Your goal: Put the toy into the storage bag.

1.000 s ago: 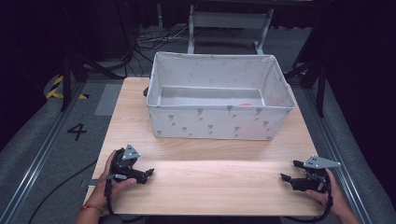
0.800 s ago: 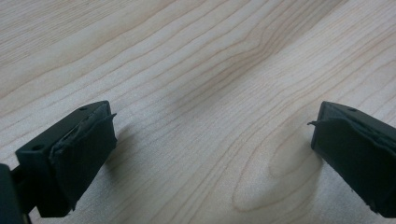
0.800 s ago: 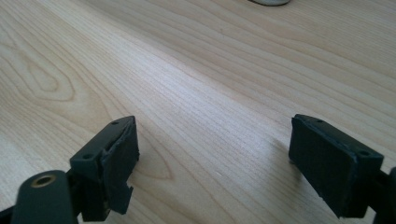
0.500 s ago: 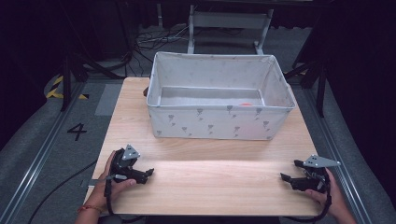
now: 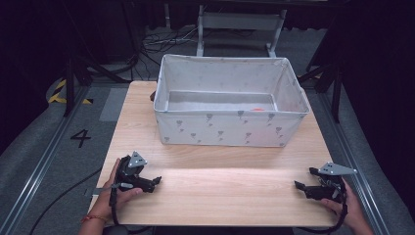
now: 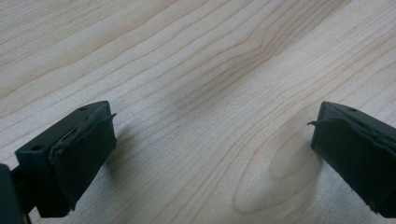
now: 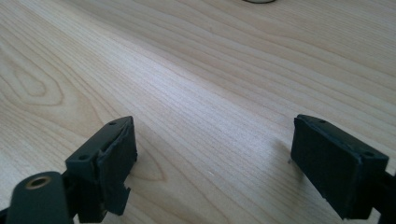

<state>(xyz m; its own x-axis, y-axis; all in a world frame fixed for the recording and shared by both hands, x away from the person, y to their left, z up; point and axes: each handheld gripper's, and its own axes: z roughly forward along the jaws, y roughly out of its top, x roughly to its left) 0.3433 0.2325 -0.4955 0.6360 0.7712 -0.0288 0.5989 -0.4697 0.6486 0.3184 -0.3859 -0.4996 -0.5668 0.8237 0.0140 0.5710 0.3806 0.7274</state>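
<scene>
Nearest the person, both hands are resting on the front edge of the pale wood-grain worktop (image 5: 220,191), each holding a black two-jaw tool. The left tool (image 5: 155,182) is lying low at the near left, its jaws pointing inward along the boards; in the left gripper view its jaws are standing spread wide, with nothing but bare wood between them. The right tool (image 5: 299,186) is sitting at the near right, also pointing inward, and the right gripper view is likewise showing its jaws parted over bare wood, gripping nothing. The two tools are well apart from one another, and neither is touching anything but the surface beneath it.

Farther back, in the middle of the worktop, a white rectangular fabric bin (image 5: 227,128) printed with small grey motifs is standing upright with its mouth open. Inside, against the floor near its far right, a small orange-red object (image 5: 258,109) is lying; it is too small to identify.

Judged from this layout, the work is sitting at its opening step: both tools are waiting in a ready pose, and no reach is under way. The next move is probably calling for one tool, most likely the right as the nearer side, to be lifting clear of the wood, travelling forward over the bin's front wall, and dipping down inside with jaws kept spread to meet the small object.
</scene>
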